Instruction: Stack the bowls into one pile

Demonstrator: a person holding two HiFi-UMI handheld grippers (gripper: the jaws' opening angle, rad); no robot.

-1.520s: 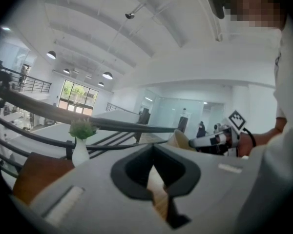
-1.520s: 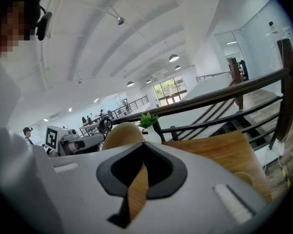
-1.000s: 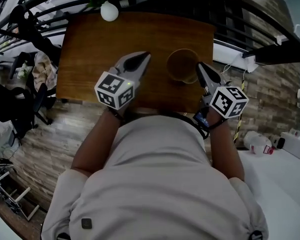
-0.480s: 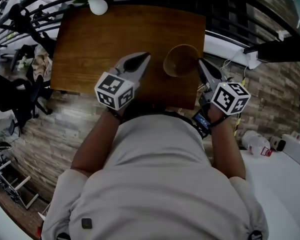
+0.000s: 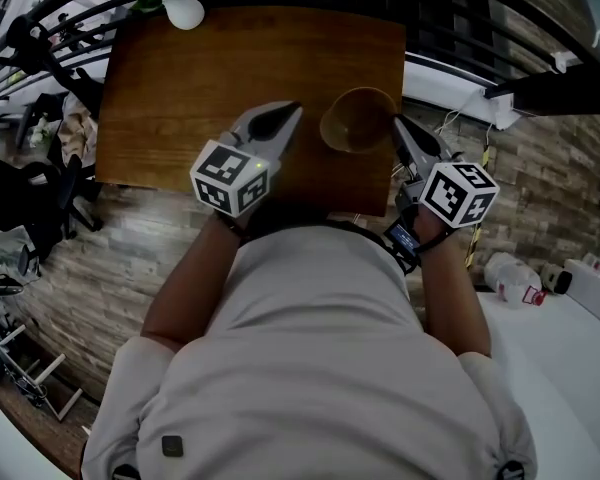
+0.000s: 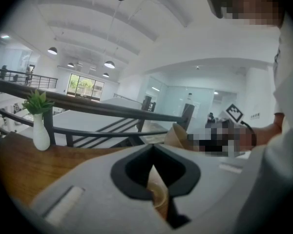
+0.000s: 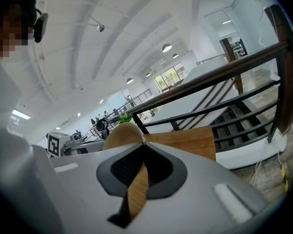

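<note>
1. The left tongs are pressed together at the tips and hold nothing. Only a thin slit shows behind the tips in the left gripper view.
2. The right tongs are pinched together as well, with nothing in them. Bare wood shows through the slit in the right gripper view.
3. The bowl pile stands on the counter between the 2 tongs. It is well apart from the left tips and just beside the right tips; I cannot tell whether the right tips touch its rim.
4. Against the frame 1 second ago, both tongs keep nearly the same spot in the head view and the same pinched look. The counter and all on it have slid up and to the left.
5. So both tongs now sit further toward the counter's right end, and more of the right tongs hangs past that corner.
6. The white vase, far beyond the left tongs, has drifted toward the upper left corner.
7. The bowl pile stays between the tips, its spacing to each side much as before.
</note>
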